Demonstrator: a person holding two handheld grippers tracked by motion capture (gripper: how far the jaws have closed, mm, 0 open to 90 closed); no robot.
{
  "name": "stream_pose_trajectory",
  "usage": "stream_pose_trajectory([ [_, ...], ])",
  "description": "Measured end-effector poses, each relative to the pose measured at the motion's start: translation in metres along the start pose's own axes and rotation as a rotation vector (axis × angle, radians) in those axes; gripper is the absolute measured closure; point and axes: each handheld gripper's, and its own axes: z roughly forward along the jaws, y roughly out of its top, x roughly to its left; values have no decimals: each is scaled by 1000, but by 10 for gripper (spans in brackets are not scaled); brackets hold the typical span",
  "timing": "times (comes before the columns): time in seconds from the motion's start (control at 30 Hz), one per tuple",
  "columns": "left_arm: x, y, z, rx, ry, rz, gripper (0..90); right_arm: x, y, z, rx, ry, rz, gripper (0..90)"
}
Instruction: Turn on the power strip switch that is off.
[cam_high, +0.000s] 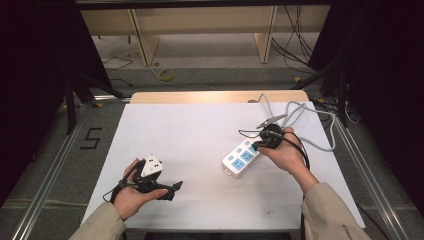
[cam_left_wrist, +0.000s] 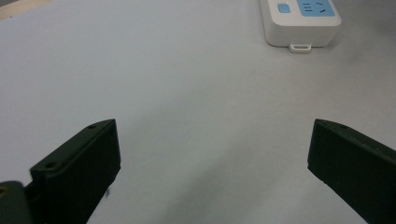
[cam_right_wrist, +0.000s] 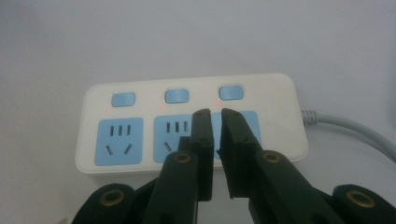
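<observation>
White power strip (cam_right_wrist: 191, 126) sits under your right gripper (cam_right_wrist: 215, 112), jaws nearly closed on nothing above its switches. You seem to be pressing buttons; aim carefully. Left gripper (cam_left_wrist: 210, 154) gapes empty.

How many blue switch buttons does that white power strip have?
3. On the power strip, the buttons sit in one row above the sockets: the left button, the middle button and the right button, just beyond the right gripper.

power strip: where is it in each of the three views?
High view: power strip right of centre on the white table sheet, at the right gripper.
Left gripper view: top right corner, cut off by the top edge.
Right gripper view: centre, behind the fingers.
Shared landmark: its blue socket panels.
</observation>
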Motion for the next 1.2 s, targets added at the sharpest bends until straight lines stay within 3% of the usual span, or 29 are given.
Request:
stream_pose_trajectory([
  [0.2,0,0,0,1,-1,-1,22,-1,-6,-6,-15,-7,-1,799],
  [0.77,1,0,-1,-15,16,-15,22,-13,-29,-22,-53,-4,61,629],
  [0.97,1,0,-1,-9,15,-12,22,-13,-36,-28,-57,-23,38,557],
  [1.2,1,-1,-1,-9,14,-13,22,-13,-45,-35,-84,-23,46,451],
])
